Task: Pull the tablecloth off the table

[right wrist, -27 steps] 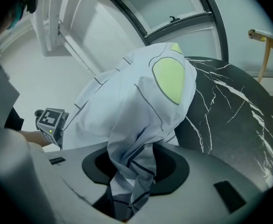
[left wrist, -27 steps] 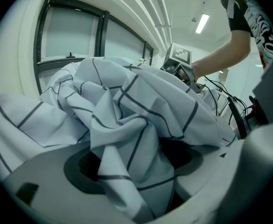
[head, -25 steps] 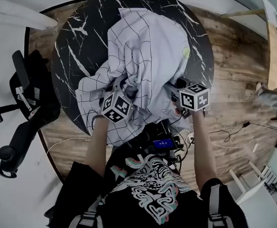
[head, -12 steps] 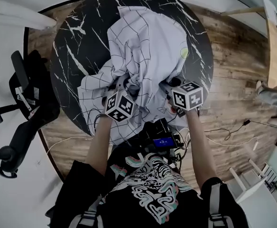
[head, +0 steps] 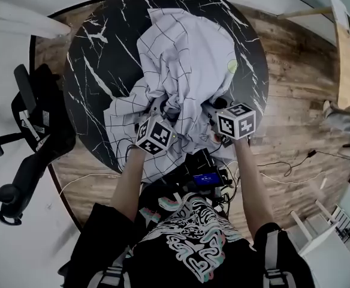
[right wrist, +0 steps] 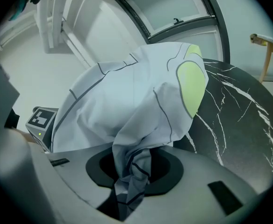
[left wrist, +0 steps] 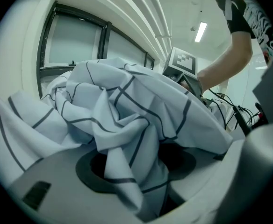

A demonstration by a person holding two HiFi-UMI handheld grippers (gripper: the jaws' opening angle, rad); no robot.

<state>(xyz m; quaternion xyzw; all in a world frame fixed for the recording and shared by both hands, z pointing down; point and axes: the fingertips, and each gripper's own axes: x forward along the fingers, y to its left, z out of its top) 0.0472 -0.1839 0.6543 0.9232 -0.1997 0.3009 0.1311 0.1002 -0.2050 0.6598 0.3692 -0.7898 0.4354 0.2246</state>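
Both the left claw point(left wrist: 139, 171) and right claw point(right wrist: 132, 171), just closing, apparently clamp the tablecloth point(head: 184, 53).

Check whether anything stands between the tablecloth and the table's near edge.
Nothing visible does. The tablecloth lies bunched on the marble table, already hanging over that edge. Left gripper and right gripper, whose jaws have just been closing, pinch it.
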